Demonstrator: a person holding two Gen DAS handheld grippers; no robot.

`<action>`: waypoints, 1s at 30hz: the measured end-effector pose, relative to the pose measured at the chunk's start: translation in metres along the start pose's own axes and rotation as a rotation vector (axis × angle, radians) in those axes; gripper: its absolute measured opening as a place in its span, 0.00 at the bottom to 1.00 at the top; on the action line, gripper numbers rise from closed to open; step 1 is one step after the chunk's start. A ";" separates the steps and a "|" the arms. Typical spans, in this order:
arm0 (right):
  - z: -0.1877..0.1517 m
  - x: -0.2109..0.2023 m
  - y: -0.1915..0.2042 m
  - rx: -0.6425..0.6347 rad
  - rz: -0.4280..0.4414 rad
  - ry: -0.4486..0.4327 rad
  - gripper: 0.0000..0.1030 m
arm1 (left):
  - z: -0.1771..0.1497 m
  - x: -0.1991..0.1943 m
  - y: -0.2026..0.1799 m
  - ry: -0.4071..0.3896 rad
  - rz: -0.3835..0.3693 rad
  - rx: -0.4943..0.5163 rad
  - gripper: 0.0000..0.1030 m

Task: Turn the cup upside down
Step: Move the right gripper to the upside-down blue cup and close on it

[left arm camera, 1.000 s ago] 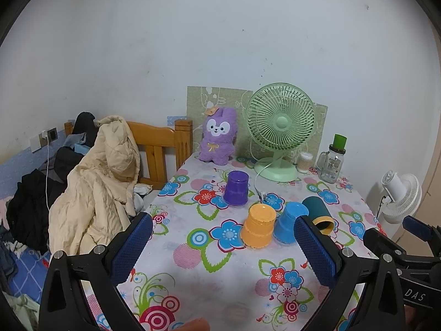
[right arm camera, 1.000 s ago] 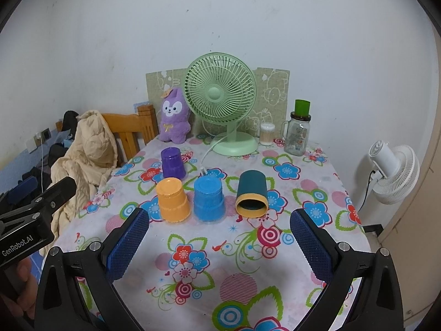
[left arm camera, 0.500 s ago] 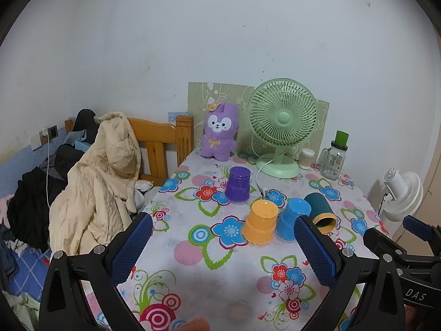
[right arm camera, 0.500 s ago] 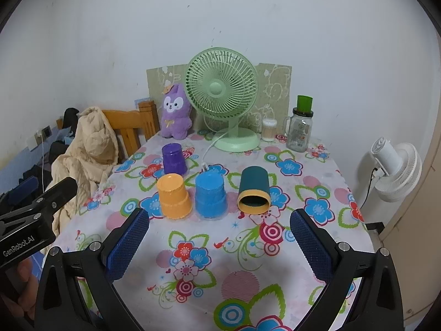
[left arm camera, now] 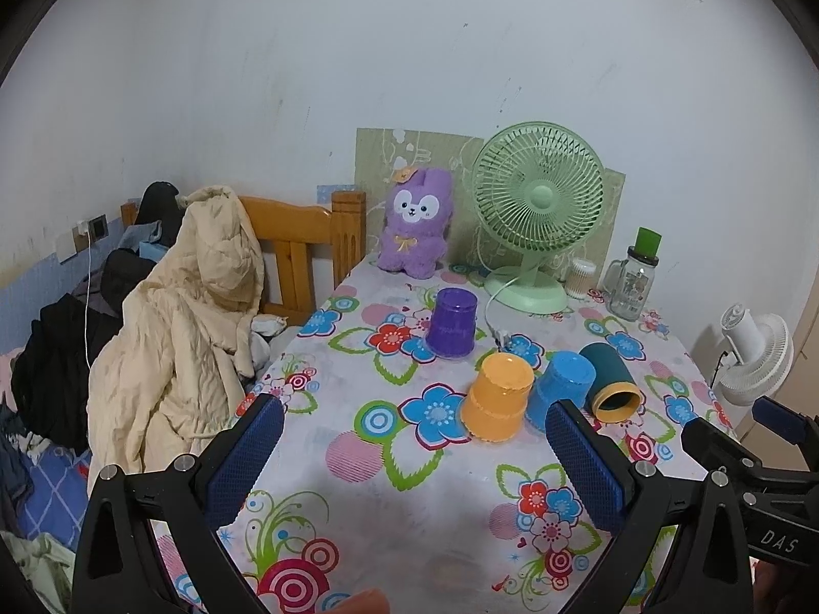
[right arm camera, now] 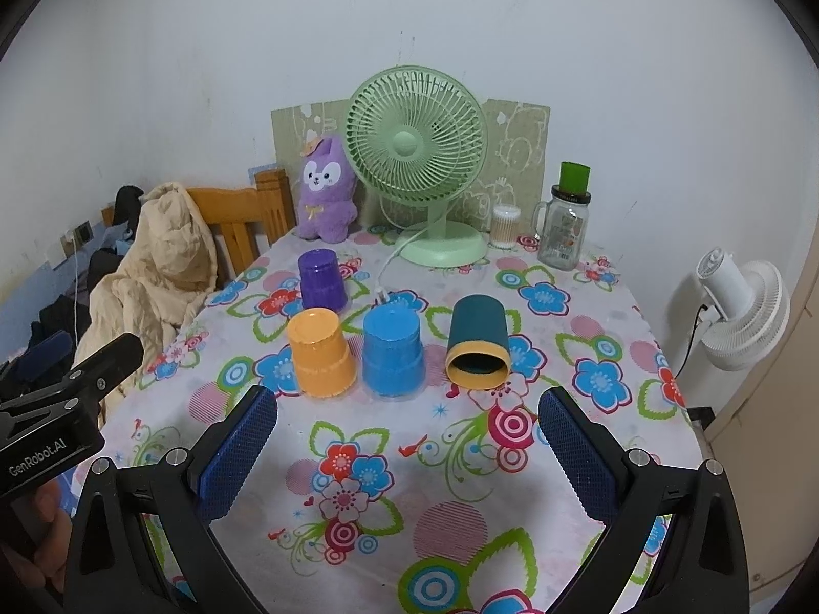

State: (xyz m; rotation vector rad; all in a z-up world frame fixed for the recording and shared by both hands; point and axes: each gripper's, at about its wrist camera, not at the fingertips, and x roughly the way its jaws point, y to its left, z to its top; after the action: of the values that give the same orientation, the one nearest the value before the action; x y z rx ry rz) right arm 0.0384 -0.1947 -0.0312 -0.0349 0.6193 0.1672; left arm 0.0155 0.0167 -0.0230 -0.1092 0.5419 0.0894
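Subject: teal cup (right arm camera: 479,340), lying on its side on the table (right arm camera: 358,460), mouth with yellow rim facing the cameras, just right of the blue cup (right arm camera: 393,353). It also shows in the left wrist view (left arm camera: 610,376). Whether its wall touches the blue cup cannot be settled from either view; they look apart by a narrow gap.

Other cups: orange cup (right arm camera: 321,353), blue cup and purple cup (right arm camera: 322,281) all stand mouth-down. By judgement, the teal one is the remaining item.

Grippers: right gripper (right arm camera: 407,447) spread wide, empty, low over the near table, roughly facing the blue and teal cups. Left gripper (left arm camera: 414,455) likewise spread wide and empty, further to the left.

Handling, as judged: the cup appears to be rigid, thin-walled plastic, light, smooth-sided, not fragile. Being cylindrical and on its side, it is likely to roll if nudged off-centre.

Recommended hold: across the body near mid-length, one pad on each side of the curved wall, clear of the blue cup. Moderate squeeze only; a hard pinch near the open rim may deform it or squirt it free.
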 end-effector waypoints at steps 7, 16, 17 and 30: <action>0.003 0.022 -0.003 -0.001 -0.006 0.041 1.00 | -0.003 0.019 0.005 0.039 0.004 -0.005 1.00; 0.015 0.062 -0.006 -0.026 0.005 0.103 1.00 | -0.008 0.053 0.004 0.111 0.010 0.003 1.00; 0.017 0.068 -0.007 -0.027 0.011 0.108 1.00 | -0.007 0.056 0.003 0.115 0.011 0.004 1.00; 0.035 0.130 0.000 -0.087 0.029 0.183 1.00 | -0.006 0.110 -0.011 0.180 -0.004 0.061 1.00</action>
State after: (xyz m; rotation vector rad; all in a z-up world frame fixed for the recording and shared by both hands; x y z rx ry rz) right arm 0.1624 -0.1726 -0.0781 -0.1268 0.7953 0.2203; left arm 0.1071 0.0108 -0.0841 -0.0590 0.7235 0.0594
